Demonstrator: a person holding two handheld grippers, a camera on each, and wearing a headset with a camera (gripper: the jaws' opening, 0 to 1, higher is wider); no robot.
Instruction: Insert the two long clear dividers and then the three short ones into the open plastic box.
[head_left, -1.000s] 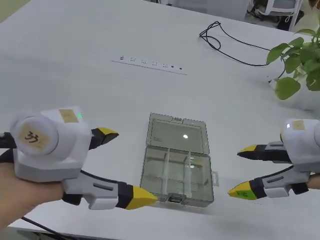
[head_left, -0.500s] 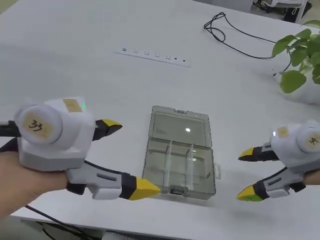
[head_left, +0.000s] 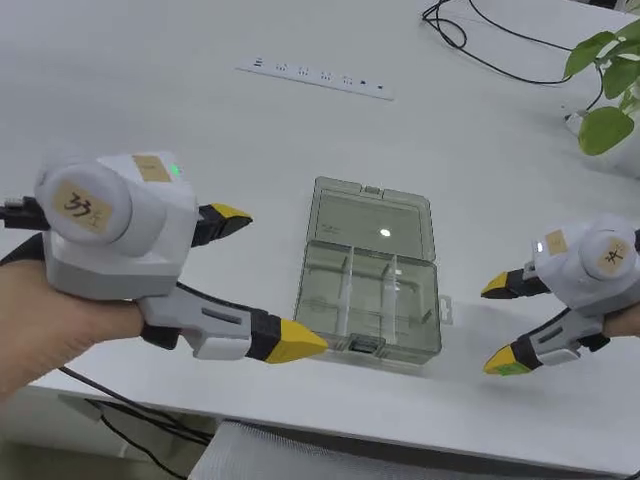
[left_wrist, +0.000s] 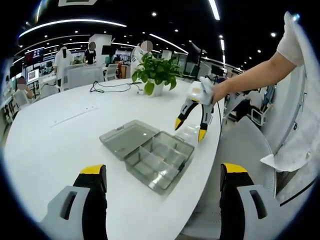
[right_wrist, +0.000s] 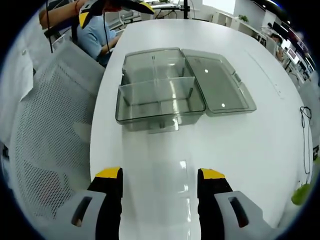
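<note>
Though seen from a moved head camera: same layout as a second ago, nothing picked up, nothing put down.
Left gripper: spread wide, empty, lower tip just beside the front-left corner of the box.
Plastic box: open, near the front edge of the bench, lid lying flat behind it.
Long dividers: two, apparently already seated along the tray.
Short ones: crosspieces visible, too faint to count.
Right gripper: spread, empty, apart from the box's right side.
Meaning for the task: probably near its end; worth checking the three short pieces.
Bench: white, glossy; power strip toward the far edge, black cable and plant toward the far-right corner.
Room: open office with ceiling light strips, distant people, mesh chair by the front edge.
</note>
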